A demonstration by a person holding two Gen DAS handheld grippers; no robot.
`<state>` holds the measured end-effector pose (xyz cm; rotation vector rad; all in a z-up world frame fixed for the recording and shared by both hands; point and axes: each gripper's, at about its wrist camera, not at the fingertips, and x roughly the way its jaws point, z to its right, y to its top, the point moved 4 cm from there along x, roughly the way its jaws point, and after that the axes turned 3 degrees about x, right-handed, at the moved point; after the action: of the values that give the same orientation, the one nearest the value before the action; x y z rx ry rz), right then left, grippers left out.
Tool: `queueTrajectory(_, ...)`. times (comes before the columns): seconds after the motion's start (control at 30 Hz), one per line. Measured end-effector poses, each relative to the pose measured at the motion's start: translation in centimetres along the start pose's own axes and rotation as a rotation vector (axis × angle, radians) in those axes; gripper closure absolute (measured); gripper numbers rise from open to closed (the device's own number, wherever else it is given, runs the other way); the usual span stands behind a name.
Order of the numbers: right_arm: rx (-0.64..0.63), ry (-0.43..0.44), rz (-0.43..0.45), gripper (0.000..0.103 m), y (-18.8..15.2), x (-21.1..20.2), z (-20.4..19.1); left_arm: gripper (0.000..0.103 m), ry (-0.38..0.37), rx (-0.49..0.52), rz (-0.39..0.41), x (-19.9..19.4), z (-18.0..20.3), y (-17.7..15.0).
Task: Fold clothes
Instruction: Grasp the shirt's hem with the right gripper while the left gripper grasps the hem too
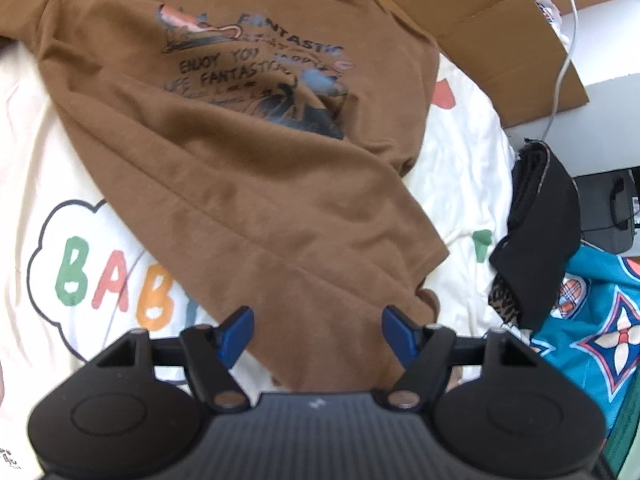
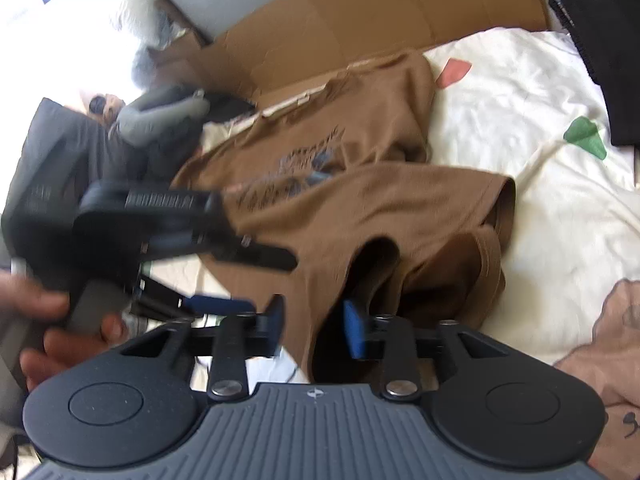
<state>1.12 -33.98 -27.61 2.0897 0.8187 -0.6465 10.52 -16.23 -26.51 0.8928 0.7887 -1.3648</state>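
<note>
Brown T-shirt (image 1: 248,152), print up on white bed sheet (image 1: 48,152), hem toward 6 o'clock; left hand-held gripper (image 1: 318,330) and right hand-held gripper (image 2: 314,330) both spread astride hem fabric, seemingly poised to pinch for folding.

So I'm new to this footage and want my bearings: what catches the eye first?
The brown T-shirt with dark "FANTASTIC" lettering, spread across a white bedsheet with colourful letters. Both the left gripper and right gripper have open jaws straddling its fabric. Flattened cardboard lies beyond.
</note>
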Motion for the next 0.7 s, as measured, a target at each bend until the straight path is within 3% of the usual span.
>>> queueTrajectory(0.17,-0.016,-0.012,0.015,0.065,1.2,1.1,0.0,0.030,-0.001,0.005,0.028,-0.8,-0.4,0.4)
queueTrajectory(0.27,-0.045,-0.035,0.013,0.102,1.5,1.6,-0.2,0.030,-0.033,-0.002,0.038,-1.3,0.2,0.7)
queueTrajectory(0.57,-0.180,0.025,0.088,0.102,1.1,-0.3,-3.7,0.030,-0.091,-0.113,0.019,-1.7,1.4,1.0)
queueTrajectory(0.7,-0.252,0.052,0.093,0.102,0.5,-1.1,-5.3,0.032,-0.120,-0.221,-0.004,-1.8,0.4,0.2)
